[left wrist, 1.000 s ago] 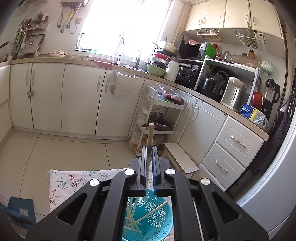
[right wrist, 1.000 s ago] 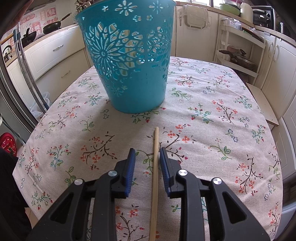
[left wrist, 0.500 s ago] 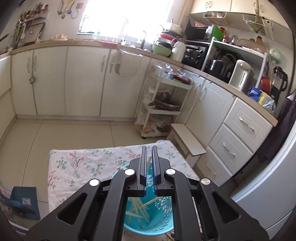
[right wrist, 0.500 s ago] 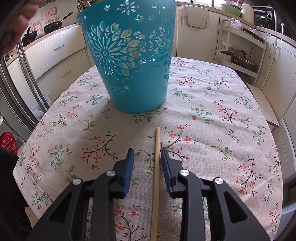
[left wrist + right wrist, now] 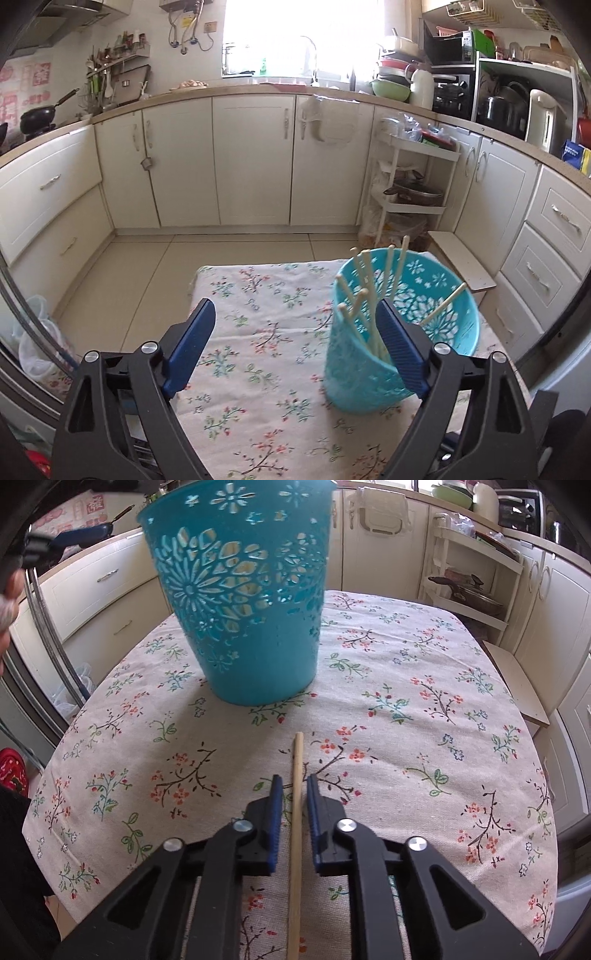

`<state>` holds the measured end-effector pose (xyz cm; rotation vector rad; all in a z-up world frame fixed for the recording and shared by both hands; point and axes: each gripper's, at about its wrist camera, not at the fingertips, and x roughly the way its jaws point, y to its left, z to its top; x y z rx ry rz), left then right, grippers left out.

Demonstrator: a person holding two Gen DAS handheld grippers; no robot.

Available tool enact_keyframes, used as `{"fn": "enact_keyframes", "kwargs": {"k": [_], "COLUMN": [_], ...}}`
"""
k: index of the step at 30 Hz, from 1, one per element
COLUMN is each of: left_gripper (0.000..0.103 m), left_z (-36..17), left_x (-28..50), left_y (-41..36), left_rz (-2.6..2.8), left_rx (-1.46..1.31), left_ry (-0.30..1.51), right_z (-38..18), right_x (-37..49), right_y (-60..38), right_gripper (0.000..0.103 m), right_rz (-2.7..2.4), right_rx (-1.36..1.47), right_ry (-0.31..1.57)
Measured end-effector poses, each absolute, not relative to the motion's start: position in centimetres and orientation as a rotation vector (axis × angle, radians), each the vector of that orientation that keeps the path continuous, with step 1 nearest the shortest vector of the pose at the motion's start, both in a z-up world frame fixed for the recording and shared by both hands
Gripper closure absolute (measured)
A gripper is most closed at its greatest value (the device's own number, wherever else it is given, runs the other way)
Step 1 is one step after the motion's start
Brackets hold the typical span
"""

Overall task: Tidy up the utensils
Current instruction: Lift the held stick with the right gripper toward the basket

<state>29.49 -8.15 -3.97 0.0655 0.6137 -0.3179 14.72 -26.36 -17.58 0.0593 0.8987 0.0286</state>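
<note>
Teal plastic basket [image 5: 373, 373] with flower cutouts sits on the surface [image 5: 266, 310], which has a floral cloth over it. A bunch of pale chopsticks [image 5: 364, 280] stands inside, leaning against the rim at different angles.

The left tool [image 5: 295, 328] has just been opening and now stands wide with nothing between its blue pads. Its right finger [image 5: 400, 350] overlaps the near side of the basket in the left view, but I can't tell if it actually touches it.

The right tool [image 5: 293, 794] has just been closing and is down to a narrow gap around a single wooden chopstick [image 5: 295, 834] lying flat on the cloth, a bit in front of the basket [image 5: 240, 590]. There's a sliver of daylight each side, so the pads look just shy of pinching it.
</note>
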Motion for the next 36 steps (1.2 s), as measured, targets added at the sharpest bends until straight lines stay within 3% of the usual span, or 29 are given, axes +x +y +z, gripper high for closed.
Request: {"fn": "enact_keyframes", "kwargs": {"k": [5, 16, 23, 36], "left_gripper": [0.015, 0.011, 0.01, 0.009], "left_z": [-4.3, -4.4, -4.4, -4.7], "left_x": [29.4, 28.3, 28.0, 27.7], "left_y": [-7.1, -6.7, -6.8, -7.5], "left_rz": [-0.298, -0.305, -0.304, -0.313], "left_rx": [0.073, 0.132, 0.155, 0.184], "left_ry": [0.627, 0.628, 0.633, 0.644], "right_z": [-17.6, -17.6, -17.3, -5.4], "right_x": [15.0, 15.0, 14.7, 13.8], "right_y": [-27.9, -26.5, -29.7, -33.1], "right_gripper": [0.097, 0.097, 0.097, 0.097], "right_rz": [0.039, 0.022, 0.129, 0.411], "right_rx": [0.174, 0.04, 0.362, 0.655], "right_ry": [0.913, 0.911, 0.928, 0.569]}}
